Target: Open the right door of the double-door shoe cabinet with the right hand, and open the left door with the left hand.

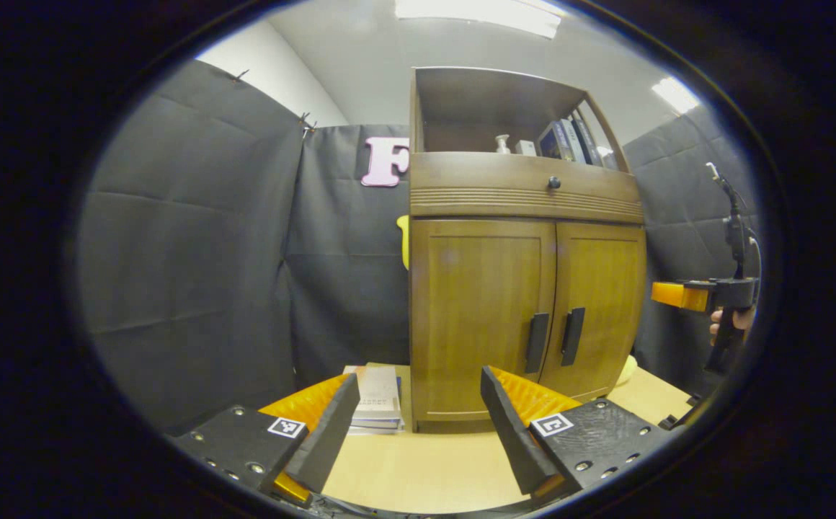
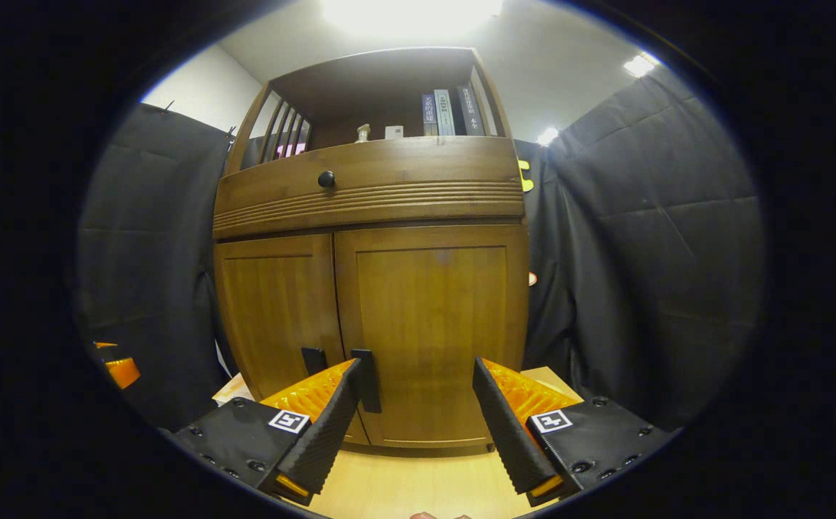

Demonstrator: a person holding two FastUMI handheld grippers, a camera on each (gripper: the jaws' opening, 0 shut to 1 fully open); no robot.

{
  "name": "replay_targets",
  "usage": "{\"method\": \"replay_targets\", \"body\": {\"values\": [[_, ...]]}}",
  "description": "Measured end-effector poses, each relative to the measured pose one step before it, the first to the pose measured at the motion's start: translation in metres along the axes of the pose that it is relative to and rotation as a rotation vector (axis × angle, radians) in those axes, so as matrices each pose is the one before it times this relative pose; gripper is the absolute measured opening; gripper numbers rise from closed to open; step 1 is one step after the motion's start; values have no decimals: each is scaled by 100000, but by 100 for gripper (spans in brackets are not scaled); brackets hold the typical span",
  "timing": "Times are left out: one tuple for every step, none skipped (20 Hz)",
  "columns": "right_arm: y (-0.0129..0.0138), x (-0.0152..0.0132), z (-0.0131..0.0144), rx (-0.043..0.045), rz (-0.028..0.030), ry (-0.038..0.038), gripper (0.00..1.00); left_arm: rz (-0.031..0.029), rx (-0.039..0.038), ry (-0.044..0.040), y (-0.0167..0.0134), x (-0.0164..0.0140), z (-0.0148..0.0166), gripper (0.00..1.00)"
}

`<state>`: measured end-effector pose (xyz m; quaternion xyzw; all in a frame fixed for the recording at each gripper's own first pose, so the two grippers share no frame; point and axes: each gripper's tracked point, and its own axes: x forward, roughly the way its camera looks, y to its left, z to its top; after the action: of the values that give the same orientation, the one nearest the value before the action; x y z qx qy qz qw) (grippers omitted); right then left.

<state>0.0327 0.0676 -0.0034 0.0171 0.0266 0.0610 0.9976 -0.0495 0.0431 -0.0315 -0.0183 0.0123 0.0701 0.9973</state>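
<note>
The shoe cabinet (image 1: 526, 288) stands on the table at about one o'clock from the left gripper (image 1: 418, 425), and straight at twelve o'clock in the right gripper view. It is brown wood, both doors closed: the left door (image 1: 479, 310) and right door (image 1: 598, 303) meet at two dark vertical handles, the left handle (image 1: 536, 342) just beside the right handle (image 1: 572, 336). Above them sits a drawer with a round dark knob (image 1: 553, 183), then an open shelf holding books (image 1: 569, 140).

The table (image 1: 418, 468) is pale wood; a stack of books (image 1: 378, 400) lies at the cabinet's nine o'clock side. Black cloth walls the booth.

The left gripper is spread wide, holding nothing. The right gripper (image 2: 414, 418) is likewise spread and empty, its left finger (image 2: 324, 432) overlapping the right handle (image 2: 365, 380) in view; contact cannot be told.
</note>
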Motion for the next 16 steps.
{"method": "replay_targets", "body": {"values": [[375, 463, -37, -221, 603, -20, 94, 1030, -1067, -3, 154, -253, 54, 98], [275, 616, 35, -555, 131, -184, 96, 998, -1260, -3, 100, -340, -150, 98], [227, 631, 15, -114, 197, 308, 94, 1018, -1158, 211, 144, -218, -135, 98], [504, 620, -199, 234, 896, 373, 94, 1271, -649, 356, 148, -199, -373, 98], [551, 648, -130, 178, 1116, 403, 94, 1637, -209, 640, 364, -254, -233, 98], [540, 623, -170, -168, 1541, 709, 94, 1996, -127, 843, 95, -157, -196, 97], [553, 704, -281, -638, 1681, 389, 94, 1992, -323, 901, 131, -119, -168, 97], [410, 837, -363, -1158, 1074, 395, 94, 1725, -615, 639, 123, -168, -158, 97], [324, 785, -504, -1451, 1167, 679, 94, 1262, -900, 729, -41, 16, -208, 96], [447, 810, -733, -1100, 1123, 1009, 94, 1144, -1059, 1149, -34, -46, -435, 98], [371, 755, -602, -281, 1131, 820, 94, 1215, -1185, 1143, 35, -22, -310, 98], [276, 839, -525, 101, 867, 717, 94, 1630, -825, 853, 126, -72, -221, 98], [138, 723, -480, 172, 200, 1071, 94, 2088, -447, 734, 188, 3, -171, 98], [21, 866, -454, -287, -170, 1428, 94, 2186, -511, 971, 45, -199, -265, 98], [-49, 712, -494, -730, -1175, 1142, 94, 1764, -544, 1023, -23, -7, -192, 98], [-220, 758, -505, -1190, -1718, 970, 96, 1417, -565, 856, -107, -61, -219, 97]]}}
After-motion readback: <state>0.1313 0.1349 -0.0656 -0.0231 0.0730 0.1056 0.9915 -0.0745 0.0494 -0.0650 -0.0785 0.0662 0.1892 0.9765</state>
